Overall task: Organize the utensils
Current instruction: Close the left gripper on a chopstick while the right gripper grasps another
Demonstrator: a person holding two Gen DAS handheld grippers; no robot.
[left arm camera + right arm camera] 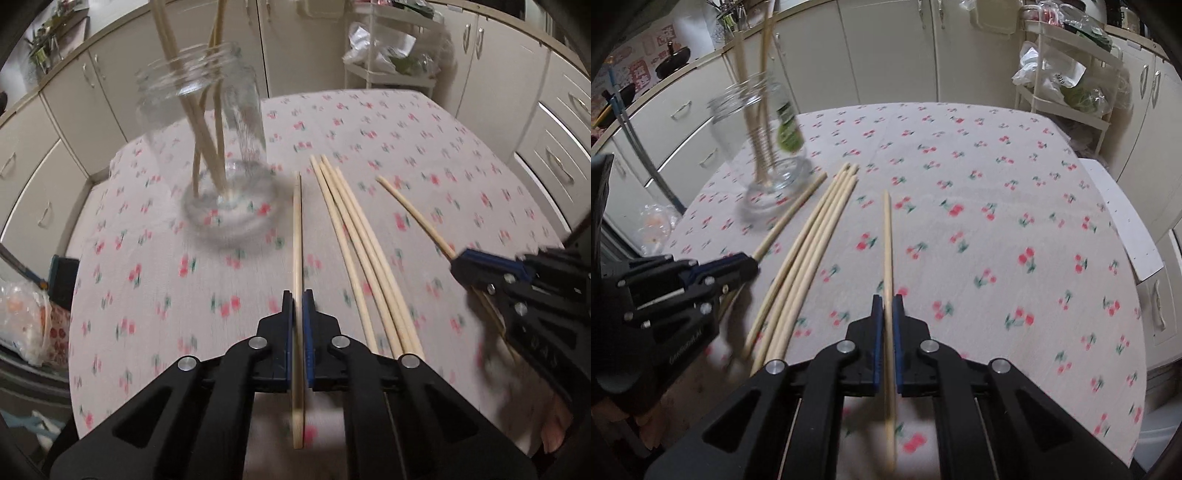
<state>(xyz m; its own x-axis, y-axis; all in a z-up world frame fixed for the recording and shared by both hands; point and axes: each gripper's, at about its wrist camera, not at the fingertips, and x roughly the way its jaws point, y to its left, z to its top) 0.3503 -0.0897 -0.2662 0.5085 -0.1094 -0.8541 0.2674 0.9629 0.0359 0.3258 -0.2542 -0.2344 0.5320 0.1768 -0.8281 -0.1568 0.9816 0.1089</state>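
Beside the clear glass jar (207,140) of upright sticks, left gripper (298,306) clamped on one pale wooden chopstick (297,236), right gripper (886,306) clamped on another chopstick (887,240), four loose chopsticks (812,236) between them on the cherry-print tablecloth (997,221).

Pale wooden chopsticks and a clear glass jar (207,140) on a cherry-print tablecloth. The jar stands upright at upper left in both views, blurred, holding several chopsticks (210,147) that lean against its rim and project above it. A loose bundle of four chopsticks (354,236) lies flat at centre, tips toward the jar. One single chopstick (297,236) lies left of the bundle, near the jar's base; another single chopstick (887,240) lies right of it, apart.
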